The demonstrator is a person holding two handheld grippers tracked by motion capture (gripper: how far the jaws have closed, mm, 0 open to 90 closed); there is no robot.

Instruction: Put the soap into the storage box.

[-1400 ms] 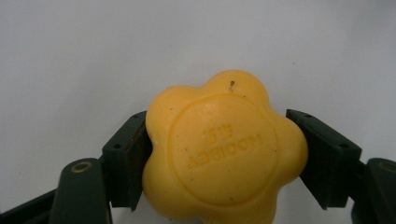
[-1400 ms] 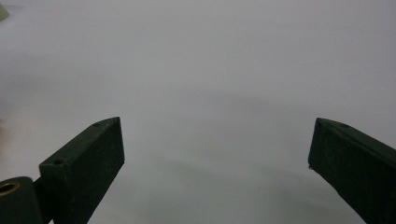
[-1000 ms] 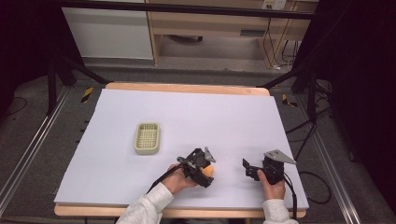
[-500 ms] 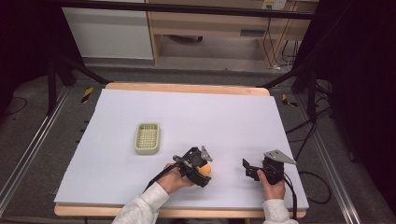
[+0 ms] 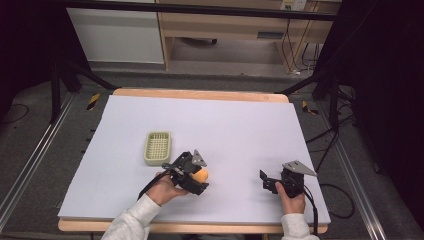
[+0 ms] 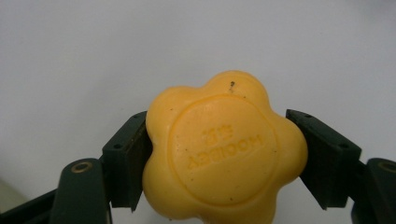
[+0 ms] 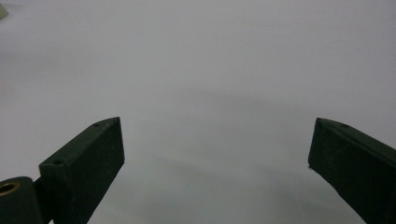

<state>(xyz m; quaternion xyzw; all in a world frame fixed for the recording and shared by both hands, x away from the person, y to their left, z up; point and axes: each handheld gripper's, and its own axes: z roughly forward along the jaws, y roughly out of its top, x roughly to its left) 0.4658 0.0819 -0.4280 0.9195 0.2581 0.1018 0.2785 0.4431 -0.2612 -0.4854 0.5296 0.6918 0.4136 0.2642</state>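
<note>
The left hand-held gripper (image 5: 199, 176) is clamped on a yellow, flower-shaped bar of soap (image 6: 224, 151), one black jaw pressing each flank. In the left gripper view the soap sits between the jaw tips, its stamped round face toward the camera, and the white worktop (image 5: 240, 130) lies behind it. From the high view the soap (image 5: 201, 175) sits a little to the right of the green basket (image 5: 157, 148) and slightly nearer the person, close to it but not touching; whether the soap is lifted clear of the worktop or resting on it cannot be told.

The right hand-held gripper (image 5: 270, 181) sits well to the right of the basket, jaws spread wide with nothing between them (in its own view there is bare worktop ahead).

The likely job is carrying the soap to the basket. The main risk is the grip itself: soap is smooth and rounded, and the jaws appear to bear on curved lobes rather than flat sides, so a quick swing or a tilt of the wrist could let it twist or squirt out. A squeeze that is too hard may dent it. Coming in low could knock the basket's rim and push the light basket aside, and releasing off-centre could leave the soap propped on the rim.
</note>
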